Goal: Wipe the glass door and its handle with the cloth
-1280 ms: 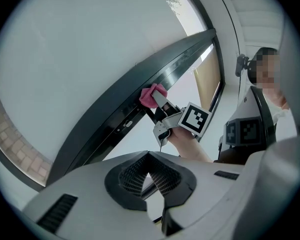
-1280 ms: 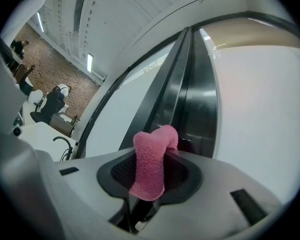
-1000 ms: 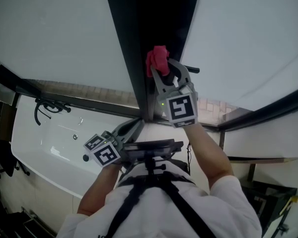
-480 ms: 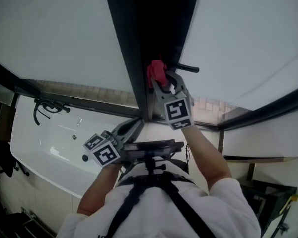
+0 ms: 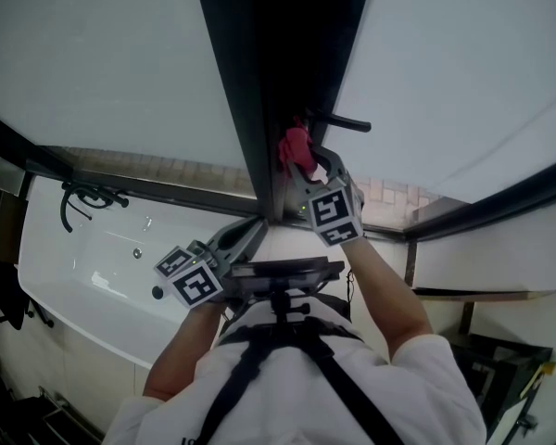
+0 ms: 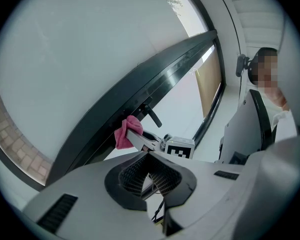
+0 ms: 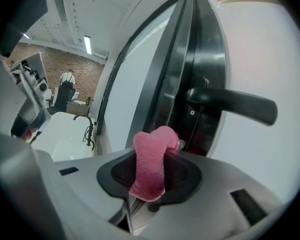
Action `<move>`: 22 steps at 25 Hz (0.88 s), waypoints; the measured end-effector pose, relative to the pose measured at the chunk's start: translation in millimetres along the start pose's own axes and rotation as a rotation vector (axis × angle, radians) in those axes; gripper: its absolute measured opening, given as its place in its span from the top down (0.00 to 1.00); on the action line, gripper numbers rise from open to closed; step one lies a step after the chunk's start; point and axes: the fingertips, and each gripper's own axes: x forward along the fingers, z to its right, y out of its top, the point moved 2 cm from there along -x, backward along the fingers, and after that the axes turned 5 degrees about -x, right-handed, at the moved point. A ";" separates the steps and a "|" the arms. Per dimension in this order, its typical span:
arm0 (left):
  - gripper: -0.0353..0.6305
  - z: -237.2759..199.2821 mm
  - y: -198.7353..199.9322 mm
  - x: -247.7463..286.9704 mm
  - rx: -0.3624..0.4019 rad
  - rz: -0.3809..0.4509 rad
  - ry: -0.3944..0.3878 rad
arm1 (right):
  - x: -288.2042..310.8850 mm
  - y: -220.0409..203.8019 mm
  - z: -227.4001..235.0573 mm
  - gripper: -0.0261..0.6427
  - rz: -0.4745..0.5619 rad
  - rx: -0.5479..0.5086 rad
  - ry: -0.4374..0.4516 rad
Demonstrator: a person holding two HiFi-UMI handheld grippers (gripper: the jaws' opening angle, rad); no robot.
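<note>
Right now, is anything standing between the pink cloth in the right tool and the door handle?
Nothing visible does. The pink cloth, clamped in the right tool, sits just short of the black lever handle with open air between; the dark door frame runs alongside, not across.

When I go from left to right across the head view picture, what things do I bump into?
black tap → left claw → pink cloth → door handle
</note>
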 end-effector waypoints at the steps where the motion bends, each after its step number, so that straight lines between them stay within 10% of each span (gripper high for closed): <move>1: 0.96 0.6 0.1 0.2 0.001 -0.001 -0.001 | -1.5 -3.3 -1.0 0.80 -0.009 0.003 0.002; 22: 0.96 14.7 -7.4 23.2 0.024 -0.052 -0.046 | -69.0 -37.3 18.6 0.80 -0.075 0.011 -0.053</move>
